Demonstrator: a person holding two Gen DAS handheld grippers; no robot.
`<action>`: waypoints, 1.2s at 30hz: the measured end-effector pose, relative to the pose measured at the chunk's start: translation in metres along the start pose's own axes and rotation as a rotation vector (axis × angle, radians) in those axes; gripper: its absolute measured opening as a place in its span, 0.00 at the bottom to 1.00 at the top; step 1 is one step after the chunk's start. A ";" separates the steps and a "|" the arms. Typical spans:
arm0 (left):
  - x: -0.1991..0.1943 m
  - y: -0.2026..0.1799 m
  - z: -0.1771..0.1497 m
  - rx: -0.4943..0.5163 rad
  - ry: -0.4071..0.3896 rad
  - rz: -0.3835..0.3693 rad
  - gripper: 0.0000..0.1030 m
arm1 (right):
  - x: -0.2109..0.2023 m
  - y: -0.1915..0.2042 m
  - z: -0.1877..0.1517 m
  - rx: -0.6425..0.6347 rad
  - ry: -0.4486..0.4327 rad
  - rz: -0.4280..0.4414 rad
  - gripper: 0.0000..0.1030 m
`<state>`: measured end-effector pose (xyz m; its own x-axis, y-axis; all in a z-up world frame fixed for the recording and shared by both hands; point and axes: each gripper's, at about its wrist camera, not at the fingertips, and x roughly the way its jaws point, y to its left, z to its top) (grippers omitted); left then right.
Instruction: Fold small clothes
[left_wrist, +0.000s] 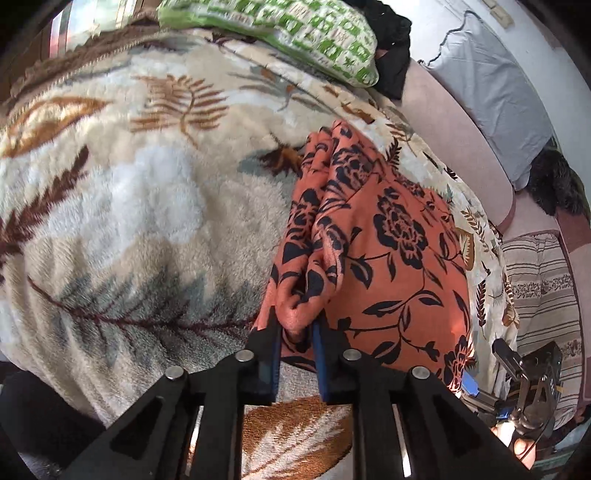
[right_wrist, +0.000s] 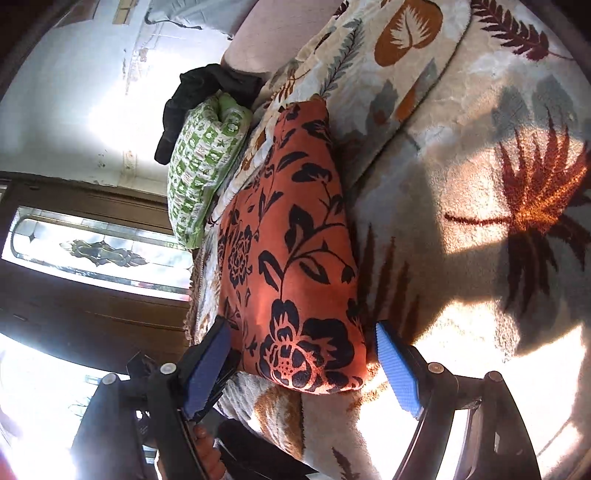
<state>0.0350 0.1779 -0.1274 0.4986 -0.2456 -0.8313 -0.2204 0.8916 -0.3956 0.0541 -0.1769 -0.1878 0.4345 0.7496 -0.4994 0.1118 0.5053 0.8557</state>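
Note:
An orange garment with a black flower print (left_wrist: 391, 254) lies on a plush leaf-patterned blanket (left_wrist: 140, 206). My left gripper (left_wrist: 297, 321) is shut on a bunched fold of the garment's near edge and holds it a little raised. In the right wrist view the same garment (right_wrist: 295, 258) lies folded into a long strip. My right gripper (right_wrist: 303, 339) is open, its blue pads (right_wrist: 397, 373) either side of the garment's near end, not closed on it. The right gripper also shows at the lower right of the left wrist view (left_wrist: 532, 384).
A green and white patterned pillow (left_wrist: 295, 33) and a black garment (left_wrist: 397, 59) lie at the far end of the blanket. A pink sofa back (left_wrist: 454, 122), a pale cloth (left_wrist: 491, 85) and a striped cushion (left_wrist: 539, 280) stand to the right. A wooden door with a glass pane (right_wrist: 92, 243) is at the left.

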 end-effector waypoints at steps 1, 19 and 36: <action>-0.011 -0.009 0.004 0.037 -0.044 0.005 0.30 | 0.000 -0.002 0.007 0.010 -0.003 0.008 0.80; 0.057 -0.053 0.023 0.284 -0.020 0.140 0.38 | 0.047 -0.007 0.032 -0.031 0.119 -0.117 0.46; 0.055 -0.051 0.024 0.270 -0.029 0.108 0.38 | 0.088 0.022 0.109 -0.101 0.062 -0.220 0.33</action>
<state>0.0934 0.1282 -0.1441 0.5091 -0.1358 -0.8499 -0.0445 0.9820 -0.1835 0.1925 -0.1464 -0.1980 0.3538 0.6398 -0.6822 0.1063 0.6972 0.7090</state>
